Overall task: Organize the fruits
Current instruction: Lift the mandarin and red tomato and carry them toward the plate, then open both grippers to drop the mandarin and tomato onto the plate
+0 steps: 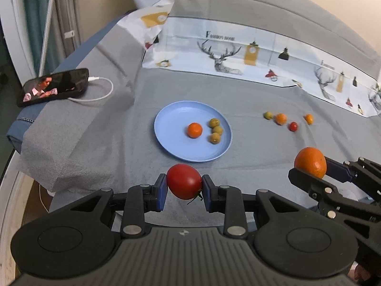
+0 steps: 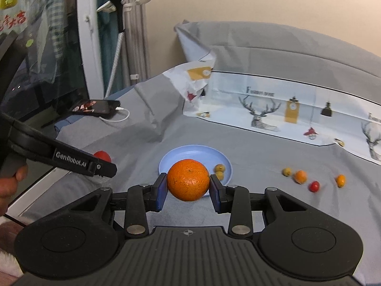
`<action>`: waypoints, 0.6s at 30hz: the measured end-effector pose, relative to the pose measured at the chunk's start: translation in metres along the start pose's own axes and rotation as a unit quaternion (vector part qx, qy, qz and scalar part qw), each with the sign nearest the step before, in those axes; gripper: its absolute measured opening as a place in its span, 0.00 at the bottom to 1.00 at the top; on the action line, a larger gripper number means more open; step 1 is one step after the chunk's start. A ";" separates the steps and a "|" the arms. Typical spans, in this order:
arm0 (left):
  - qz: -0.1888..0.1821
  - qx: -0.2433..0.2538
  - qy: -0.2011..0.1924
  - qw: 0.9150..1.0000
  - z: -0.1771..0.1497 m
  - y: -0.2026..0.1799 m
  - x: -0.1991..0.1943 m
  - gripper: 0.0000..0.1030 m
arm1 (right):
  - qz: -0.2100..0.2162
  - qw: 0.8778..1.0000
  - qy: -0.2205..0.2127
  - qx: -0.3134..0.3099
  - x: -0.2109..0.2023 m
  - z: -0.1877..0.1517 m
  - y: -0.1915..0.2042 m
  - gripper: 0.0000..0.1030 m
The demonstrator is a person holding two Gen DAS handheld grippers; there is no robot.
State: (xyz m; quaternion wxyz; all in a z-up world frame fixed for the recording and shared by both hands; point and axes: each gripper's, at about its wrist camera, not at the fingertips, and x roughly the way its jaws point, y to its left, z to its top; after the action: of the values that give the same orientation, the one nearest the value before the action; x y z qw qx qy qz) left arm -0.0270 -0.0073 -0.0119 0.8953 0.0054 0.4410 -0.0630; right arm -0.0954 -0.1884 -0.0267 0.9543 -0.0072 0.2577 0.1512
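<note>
Fruits: 4 on plate point(image 1: 166, 147), 4 on cloth point(image 1: 250, 147); left gripper point(image 1: 183, 186) pinches tomato point(image 1: 183, 181), right gripper point(image 2: 188, 189) pinches orange point(image 2: 188, 180).

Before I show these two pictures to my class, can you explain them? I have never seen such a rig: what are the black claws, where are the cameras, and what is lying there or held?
No robot: a person holds a two-finger gripper in each hand, each with a camera looking along its fingers. One picture is from the left gripper, shut on a red tomato. The other is from the right gripper, shut on an orange. On the grey cloth lies a blue plate with an orange fruit and three green ones. Four small fruits lie beside it; a phone charges nearby.
</note>
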 end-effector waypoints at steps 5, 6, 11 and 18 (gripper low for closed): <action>0.005 0.006 0.028 1.000 0.019 -0.003 0.037 0.33 | 0.003 1.000 0.023 0.011 0.031 0.001 -0.015 0.38; 0.006 0.010 0.034 0.999 0.023 -0.003 0.047 0.33 | 0.001 0.999 0.030 0.015 0.038 0.000 -0.018 0.38; 0.021 0.015 0.067 0.997 0.044 -0.004 0.104 0.33 | -0.004 0.998 0.061 0.035 0.083 -0.002 -0.034 0.38; 0.036 0.019 0.101 0.994 0.072 0.000 0.176 0.33 | 0.001 0.995 0.093 0.034 0.155 0.004 -0.045 0.38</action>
State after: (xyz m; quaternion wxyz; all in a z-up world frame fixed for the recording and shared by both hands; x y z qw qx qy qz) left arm 0.1359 -0.0308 -0.1069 0.8477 0.0444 0.5272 -0.0378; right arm 0.0473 -0.1863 -0.1023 0.9258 0.0117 0.3499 0.1423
